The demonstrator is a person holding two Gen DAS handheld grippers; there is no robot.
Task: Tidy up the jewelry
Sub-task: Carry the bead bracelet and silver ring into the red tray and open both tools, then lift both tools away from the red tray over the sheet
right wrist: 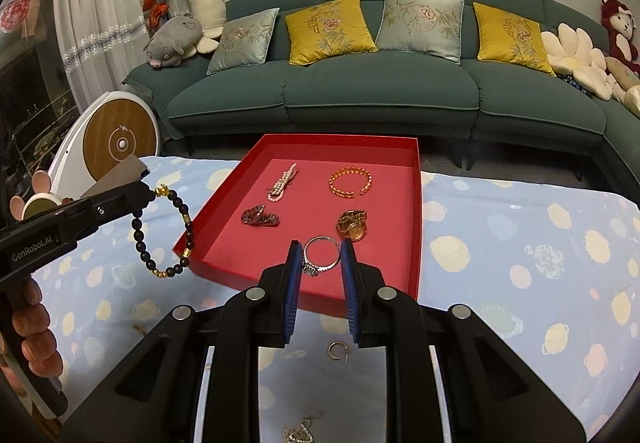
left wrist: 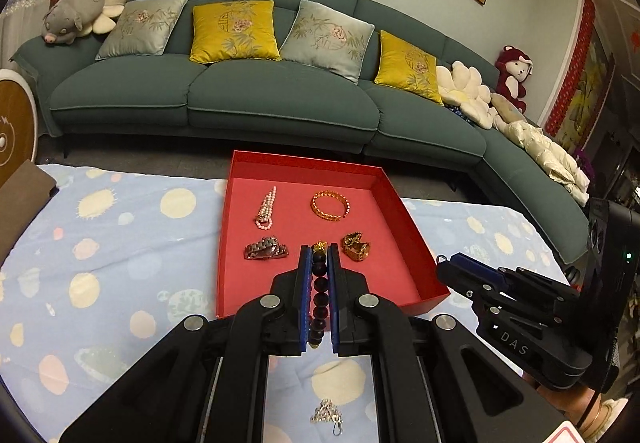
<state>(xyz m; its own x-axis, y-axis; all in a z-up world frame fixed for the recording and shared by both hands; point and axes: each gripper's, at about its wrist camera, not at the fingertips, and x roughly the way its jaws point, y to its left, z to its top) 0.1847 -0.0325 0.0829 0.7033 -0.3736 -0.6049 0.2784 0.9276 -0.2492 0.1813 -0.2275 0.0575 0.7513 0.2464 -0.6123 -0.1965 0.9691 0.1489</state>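
A red tray [left wrist: 416, 227] [right wrist: 418, 203] lies on the blue spotted cloth. In it are a pink bead strand [left wrist: 267, 208] [right wrist: 283, 182], a gold bangle [left wrist: 330, 204] [right wrist: 351, 182], a silver watch [left wrist: 265, 248] [right wrist: 259, 216] and a gold watch [left wrist: 356, 245] [right wrist: 352, 224]. My left gripper [left wrist: 320, 249] is shut on a dark bead bracelet [left wrist: 320, 295] [right wrist: 162, 235], held in the air at the tray's near left edge. My right gripper [right wrist: 320, 249] is shut on a silver ring [right wrist: 320, 253] over the tray's near edge.
A silver chain [left wrist: 327, 416] lies on the cloth below the left gripper. A small hoop earring [right wrist: 337, 350] and another silver piece [right wrist: 300, 431] lie below the right gripper. A green sofa [left wrist: 280, 91] stands behind the table. A round stool [right wrist: 120, 141] stands at the left.
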